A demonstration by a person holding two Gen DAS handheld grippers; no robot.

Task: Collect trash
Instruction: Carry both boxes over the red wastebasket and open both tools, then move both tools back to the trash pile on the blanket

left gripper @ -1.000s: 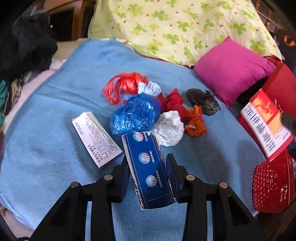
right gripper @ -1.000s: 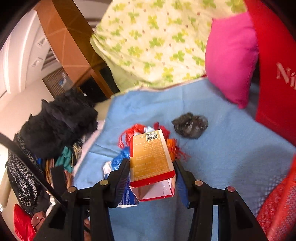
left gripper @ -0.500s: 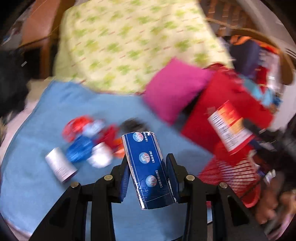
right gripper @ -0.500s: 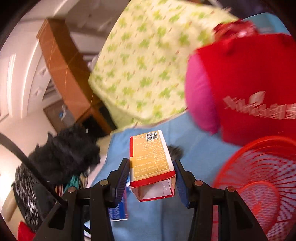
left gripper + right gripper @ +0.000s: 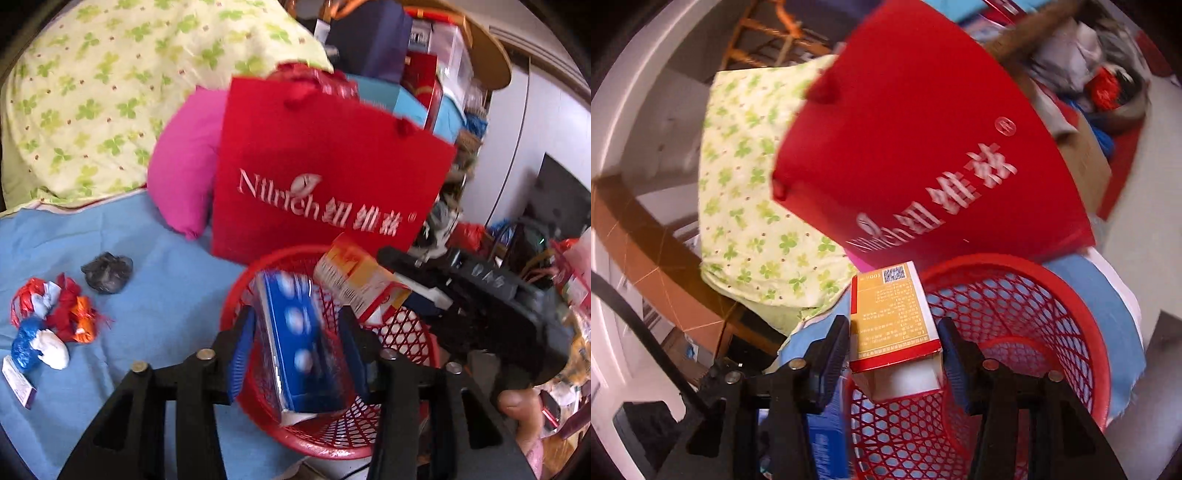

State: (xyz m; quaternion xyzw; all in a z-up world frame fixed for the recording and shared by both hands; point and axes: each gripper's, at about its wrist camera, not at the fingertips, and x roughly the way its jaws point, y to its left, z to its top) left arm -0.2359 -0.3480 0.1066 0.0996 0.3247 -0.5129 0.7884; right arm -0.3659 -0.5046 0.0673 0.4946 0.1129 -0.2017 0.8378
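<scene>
Two boxes [image 5: 295, 332] above red basket [image 5: 413, 332]

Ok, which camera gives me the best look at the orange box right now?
The right wrist view: the orange box sits centred between the right gripper fingers, printed face and open end sharp, over the red basket. The left wrist view shows it only obliquely, smaller and partly hidden by that gripper.

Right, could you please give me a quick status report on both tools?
Left tool open, blue box dropping into red basket. Right tool open around orange box over basket. Nothing blocking.
</scene>
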